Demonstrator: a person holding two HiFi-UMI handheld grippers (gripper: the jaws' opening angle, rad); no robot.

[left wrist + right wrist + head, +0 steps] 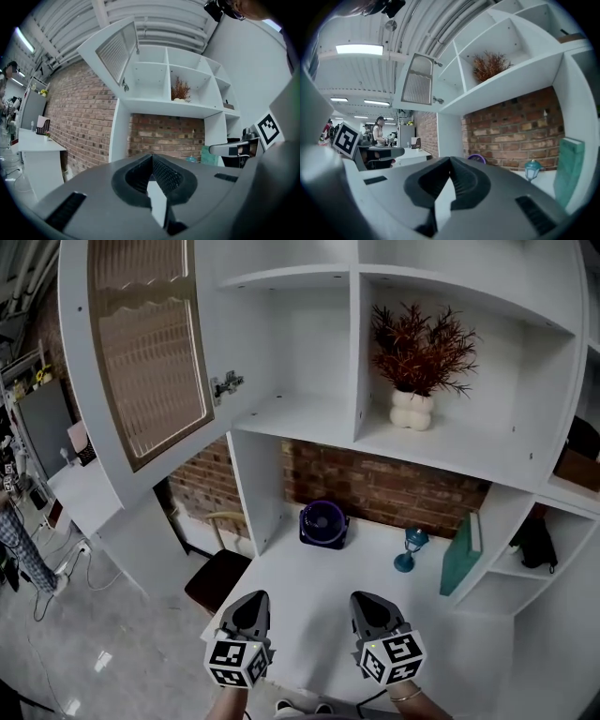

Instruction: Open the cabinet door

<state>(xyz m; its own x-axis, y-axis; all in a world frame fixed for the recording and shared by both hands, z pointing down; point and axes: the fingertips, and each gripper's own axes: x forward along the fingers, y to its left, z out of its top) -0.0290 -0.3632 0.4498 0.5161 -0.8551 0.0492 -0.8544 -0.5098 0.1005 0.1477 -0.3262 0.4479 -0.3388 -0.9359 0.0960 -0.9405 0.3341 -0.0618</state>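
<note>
Low in the head view, the left gripper [251, 600] and the right gripper [368, 600] sit side by side over the near edge of the white worktop [309, 601], each with its jaws pressed together and nothing between them. Farther up the frame, by the brick back wall, stand a purple fan [323, 524], a small blue lamp [410, 549] and, at the right, a teal book [461, 555]. The cabinet door [141, 352] stands swung open at the upper left, beside a compartment holding a dried plant [419, 357].
</note>
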